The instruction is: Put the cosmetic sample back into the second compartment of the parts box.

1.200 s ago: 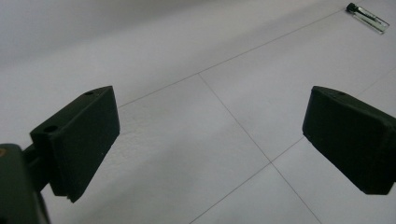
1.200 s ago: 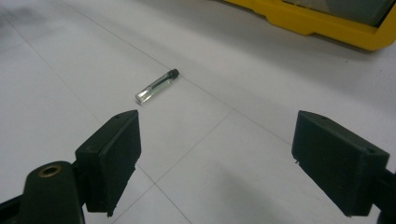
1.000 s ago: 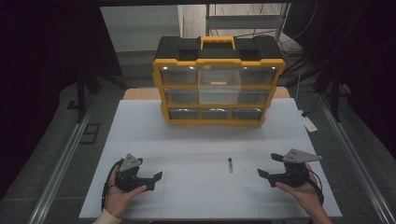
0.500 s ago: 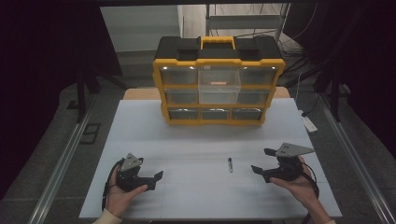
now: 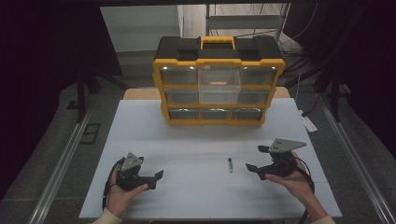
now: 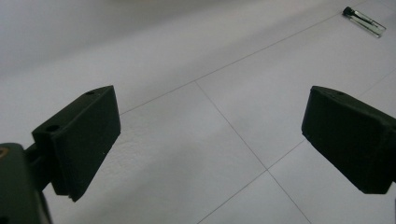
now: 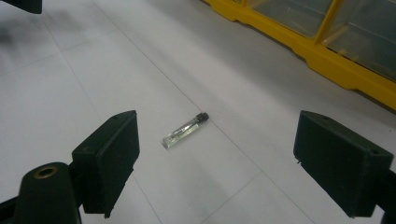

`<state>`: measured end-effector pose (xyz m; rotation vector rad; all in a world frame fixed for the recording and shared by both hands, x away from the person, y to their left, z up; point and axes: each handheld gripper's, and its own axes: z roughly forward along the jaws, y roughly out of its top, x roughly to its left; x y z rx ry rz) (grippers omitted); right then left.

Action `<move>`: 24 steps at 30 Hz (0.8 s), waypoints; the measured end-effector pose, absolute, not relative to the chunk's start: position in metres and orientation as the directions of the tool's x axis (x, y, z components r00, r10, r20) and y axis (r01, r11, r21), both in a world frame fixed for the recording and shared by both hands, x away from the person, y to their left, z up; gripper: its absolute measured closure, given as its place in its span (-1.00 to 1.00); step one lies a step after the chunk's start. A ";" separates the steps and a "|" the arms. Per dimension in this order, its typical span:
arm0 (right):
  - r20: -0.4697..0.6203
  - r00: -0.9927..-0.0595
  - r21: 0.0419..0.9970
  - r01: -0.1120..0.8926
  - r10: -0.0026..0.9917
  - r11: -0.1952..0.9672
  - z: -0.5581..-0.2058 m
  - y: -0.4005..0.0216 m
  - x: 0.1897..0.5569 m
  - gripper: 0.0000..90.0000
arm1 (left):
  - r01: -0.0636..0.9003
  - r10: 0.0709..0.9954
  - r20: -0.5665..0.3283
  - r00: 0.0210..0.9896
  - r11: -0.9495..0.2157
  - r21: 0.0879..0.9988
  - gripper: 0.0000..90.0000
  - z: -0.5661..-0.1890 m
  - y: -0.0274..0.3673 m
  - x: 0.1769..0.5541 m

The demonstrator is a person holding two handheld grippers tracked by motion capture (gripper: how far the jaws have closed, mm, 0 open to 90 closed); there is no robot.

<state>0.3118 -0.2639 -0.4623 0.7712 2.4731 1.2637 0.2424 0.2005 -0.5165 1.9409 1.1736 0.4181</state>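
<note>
**A:** Fingers on our right gripper are spread wide with nothing between them, and they have just been opening a bit further. Left gripper is likewise released and empty, parked near the left front of the table.

**B:** Where's the vial?

**A:** Lying flat on the table, near the middle, just left of our right gripper and well apart from the left one. In the right gripper view the vial sits between the two black jaws but farther off, not touched. Dark cap points toward the far side, toward the yellow organizer. Left gripper view catches the vial in the far right corner.

**B:** So we're on approach for the pick.

**A:** Looks that way. Our advice: turn the wrist so the jaws straddle the vial across its narrow width, not end to end. It's thin, round and clear, so it will likely roll if one pad lands first.

**B:** Grip point?

**A:** Mid-body of the glass, clear of the cap. Come down until the pads nearly graze the table, then close slowly and evenly. Keep it gentle, since it looks like glass.

**B:** Left gripper?

**A:** We leave it where it is. One clear drawer in the organizer's top row stands pulled out, possibly the destination, but we can't confirm that.
</note>
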 end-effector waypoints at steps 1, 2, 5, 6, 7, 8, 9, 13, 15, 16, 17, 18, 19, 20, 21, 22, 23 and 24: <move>0.011 -0.828 0.807 0.339 0.561 0.485 -0.462 -0.263 0.312 -0.68 | 0.581 0.850 -0.121 0.513 -0.240 0.778 -0.89 -0.516 0.200 0.242; 0.011 -0.828 0.807 0.339 0.561 0.485 -0.462 -0.263 0.312 -0.68 | 0.581 0.850 -0.121 0.513 -0.240 0.778 -0.89 -0.516 0.200 0.242; 0.009 -0.836 0.804 0.332 0.549 0.493 -0.460 -0.259 0.314 -0.68 | 0.580 0.851 -0.119 0.512 -0.241 0.778 -0.89 -0.516 0.201 0.242; 0.006 -0.837 0.802 0.331 0.547 0.498 -0.459 -0.258 0.315 -0.68 | 0.580 0.851 -0.118 0.512 -0.241 0.778 -0.89 -0.516 0.201 0.242; 0.005 -0.839 0.803 0.328 0.544 0.498 -0.459 -0.258 0.315 -0.68 | 0.580 0.851 -0.117 0.512 -0.241 0.778 -0.89 -0.517 0.201 0.242; 0.006 -0.840 0.801 0.328 0.542 0.500 -0.458 -0.257 0.316 -0.68 | 0.580 0.851 -0.116 0.511 -0.242 0.778 -0.89 -0.517 0.201 0.243; 0.000 -0.843 0.801 0.322 0.539 0.505 -0.457 -0.256 0.317 -0.68 | 0.580 0.852 -0.115 0.511 -0.243 0.778 -0.89 -0.517 0.201 0.243; -0.005 -0.846 0.799 0.317 0.533 0.511 -0.455 -0.252 0.319 -0.68 | 0.579 0.851 -0.113 0.513 -0.246 0.777 -0.89 -0.517 0.201 0.243; -0.005 -0.849 0.798 0.315 0.529 0.513 -0.454 -0.251 0.320 -0.68 | 0.580 0.851 -0.114 0.513 -0.245 0.777 -0.89 -0.517 0.201 0.243; -0.005 -0.851 0.797 0.313 0.525 0.517 -0.454 -0.249 0.321 -0.68 | 0.580 0.851 -0.113 0.514 -0.247 0.776 -0.89 -0.517 0.201 0.243; -0.006 -0.856 0.794 0.310 0.518 0.523 -0.454 -0.247 0.322 -0.69 | 0.580 0.851 -0.113 0.513 -0.247 0.776 -0.88 -0.517 0.201 0.243; -0.009 -0.859 0.791 0.306 0.511 0.529 -0.454 -0.245 0.323 -0.69 | 0.580 0.851 -0.113 0.513 -0.247 0.777 -0.88 -0.517 0.201 0.243; -0.014 -0.863 0.789 0.301 0.505 0.536 -0.453 -0.243 0.324 -0.69 | 0.579 0.851 -0.113 0.513 -0.246 0.777 -0.88 -0.517 0.201 0.243; -0.021 -0.865 0.786 0.296 0.501 0.543 -0.453 -0.242 0.325 -0.69 | 0.579 0.851 -0.113 0.512 -0.246 0.777 -0.88 -0.517 0.201 0.243; -0.026 -0.867 0.783 0.292 0.497 0.549 -0.453 -0.240 0.326 -0.69 | 0.579 0.851 -0.113 0.512 -0.246 0.777 -0.88 -0.516 0.201 0.243; -0.030 -0.870 0.780 0.288 0.493 0.556 -0.454 -0.238 0.328 -0.69 | 0.579 0.851 -0.112 0.512 -0.246 0.777 -0.88 -0.516 0.202 0.243; -0.030 -0.870 0.780 0.288 0.493 0.556 -0.454 -0.238 0.328 -0.69 | 0.579 0.851 -0.112 0.512 -0.246 0.777 -0.88 -0.516 0.202 0.243; -0.034 -0.872 0.777 0.284 0.488 0.561 -0.454 -0.236 0.329 -0.69 | 0.579 0.851 -0.112 0.513 -0.246 0.777 -0.88 -0.516 0.202 0.243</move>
